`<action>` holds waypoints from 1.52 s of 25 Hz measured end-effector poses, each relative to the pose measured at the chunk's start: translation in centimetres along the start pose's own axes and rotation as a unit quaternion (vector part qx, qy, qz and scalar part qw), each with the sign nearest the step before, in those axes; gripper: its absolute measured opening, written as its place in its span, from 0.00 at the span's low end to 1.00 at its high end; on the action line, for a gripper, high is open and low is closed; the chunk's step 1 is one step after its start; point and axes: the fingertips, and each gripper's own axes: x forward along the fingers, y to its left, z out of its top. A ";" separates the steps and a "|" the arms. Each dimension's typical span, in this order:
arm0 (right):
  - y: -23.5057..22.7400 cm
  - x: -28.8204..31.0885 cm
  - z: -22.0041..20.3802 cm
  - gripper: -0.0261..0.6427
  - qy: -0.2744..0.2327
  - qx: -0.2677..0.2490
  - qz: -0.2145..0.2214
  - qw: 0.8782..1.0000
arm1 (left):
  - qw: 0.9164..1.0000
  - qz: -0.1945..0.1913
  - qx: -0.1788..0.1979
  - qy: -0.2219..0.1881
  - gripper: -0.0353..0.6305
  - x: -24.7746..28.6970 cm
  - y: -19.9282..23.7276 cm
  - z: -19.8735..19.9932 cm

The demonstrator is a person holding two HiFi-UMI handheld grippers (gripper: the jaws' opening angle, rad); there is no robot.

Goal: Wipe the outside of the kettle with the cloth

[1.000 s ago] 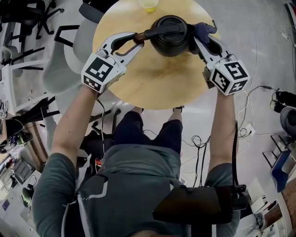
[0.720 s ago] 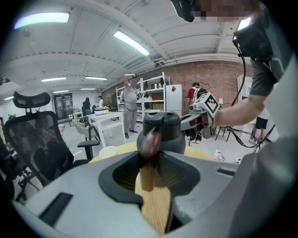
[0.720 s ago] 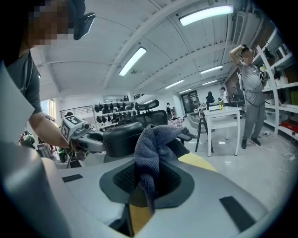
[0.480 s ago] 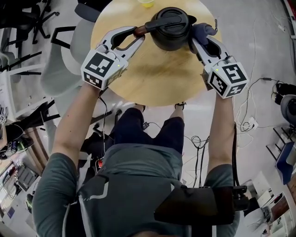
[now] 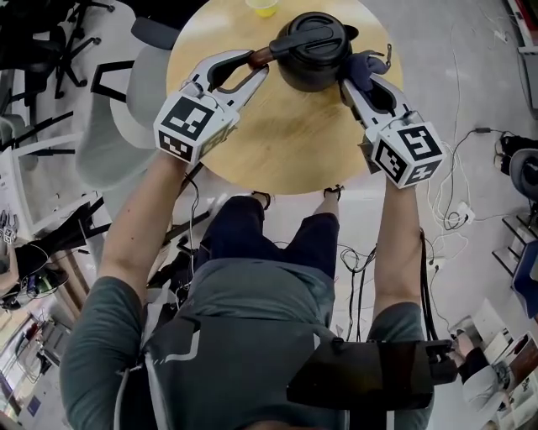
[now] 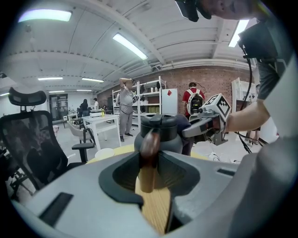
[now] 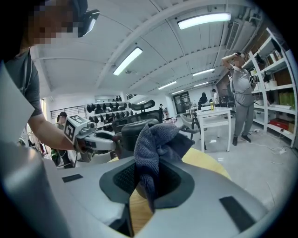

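A black kettle (image 5: 313,49) stands at the far side of the round wooden table (image 5: 286,143). Its brown-tipped handle (image 5: 262,57) points left. My left gripper (image 5: 255,64) is shut on that handle (image 6: 149,151), and its jaws have just closed a little further on it. My right gripper (image 5: 349,81) is shut on a blue-grey cloth (image 5: 363,65), which lies against the kettle's right side. In the right gripper view the cloth (image 7: 156,146) bunches up between the jaws and hides part of the kettle (image 7: 132,132) behind it.
A yellow cup (image 5: 267,7) sits at the table's far edge. A grey chair (image 5: 126,101) stands to the left, and cables (image 5: 450,210) trail over the floor on the right. People, shelves and white tables fill the room beyond.
My right gripper has slid the cloth a little nearer along the kettle's right side. The left gripper has kept its place on the handle.
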 end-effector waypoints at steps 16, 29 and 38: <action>8.1 3.7 -1.1 0.17 0.007 0.002 0.004 1.000 | 0.999 -0.048 0.017 -0.018 0.23 -0.2 -0.1 0.0; 11.0 8.7 -2.0 0.17 0.032 0.016 -0.003 0.999 | 0.998 -0.054 0.029 -0.016 0.23 -0.6 -0.4 -0.1; 11.4 7.8 -1.6 0.17 0.046 0.011 -0.013 0.999 | 0.998 -0.048 0.035 0.005 0.23 -1.4 -0.2 0.2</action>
